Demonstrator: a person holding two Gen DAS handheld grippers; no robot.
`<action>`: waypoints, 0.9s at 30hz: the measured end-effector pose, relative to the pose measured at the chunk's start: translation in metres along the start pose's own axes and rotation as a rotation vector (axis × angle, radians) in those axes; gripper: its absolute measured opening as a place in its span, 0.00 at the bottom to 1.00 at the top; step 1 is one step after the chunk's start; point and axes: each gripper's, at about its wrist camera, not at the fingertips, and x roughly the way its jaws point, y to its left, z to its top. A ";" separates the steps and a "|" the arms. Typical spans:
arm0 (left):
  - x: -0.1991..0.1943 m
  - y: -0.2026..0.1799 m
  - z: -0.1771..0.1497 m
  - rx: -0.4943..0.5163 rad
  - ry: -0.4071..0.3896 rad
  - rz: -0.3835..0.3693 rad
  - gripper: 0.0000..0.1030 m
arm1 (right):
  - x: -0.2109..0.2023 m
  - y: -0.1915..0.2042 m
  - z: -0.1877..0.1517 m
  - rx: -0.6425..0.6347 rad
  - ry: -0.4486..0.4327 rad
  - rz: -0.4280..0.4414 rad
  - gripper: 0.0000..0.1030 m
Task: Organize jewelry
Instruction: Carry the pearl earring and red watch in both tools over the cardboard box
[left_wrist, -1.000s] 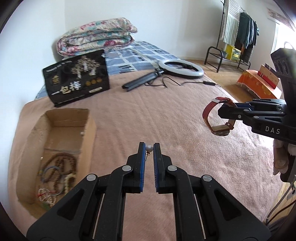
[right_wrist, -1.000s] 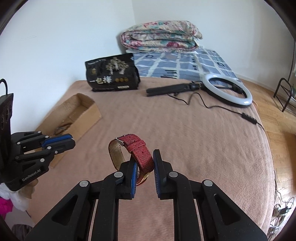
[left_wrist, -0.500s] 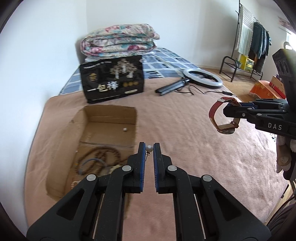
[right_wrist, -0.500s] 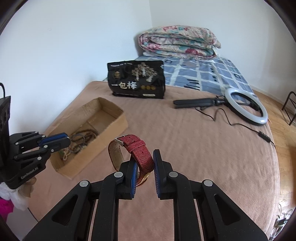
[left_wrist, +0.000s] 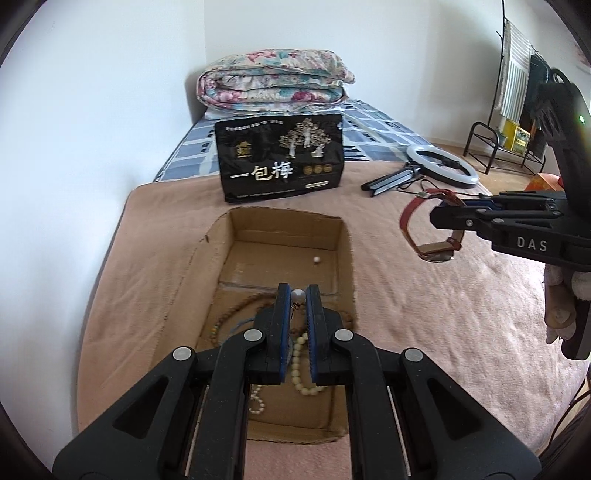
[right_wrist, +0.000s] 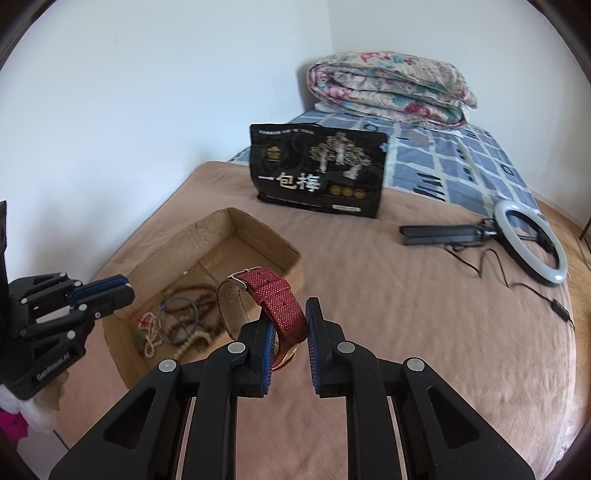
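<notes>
Left hand-held gripper (left_wrist: 297, 295) pinches a pearl earring (left_wrist: 297, 294) over the cardboard box (left_wrist: 345, 236); right hand-held gripper (right_wrist: 288, 325) clamps a red-strapped watch (right_wrist: 275, 295) at two o'clock — either could slip, missing the box.

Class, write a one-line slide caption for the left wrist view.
Left claw pinches a pearl earring above the cardboard box; right claw carries a red-strapped watch.
</notes>
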 end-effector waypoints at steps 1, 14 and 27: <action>0.001 0.003 0.000 -0.002 0.000 0.003 0.06 | 0.004 0.004 0.003 -0.005 0.001 0.001 0.14; 0.014 0.022 -0.001 -0.018 0.005 0.008 0.06 | 0.049 0.033 0.023 -0.011 0.031 0.029 0.14; 0.024 0.031 -0.003 -0.036 0.017 -0.001 0.06 | 0.073 0.041 0.028 -0.002 0.064 0.042 0.14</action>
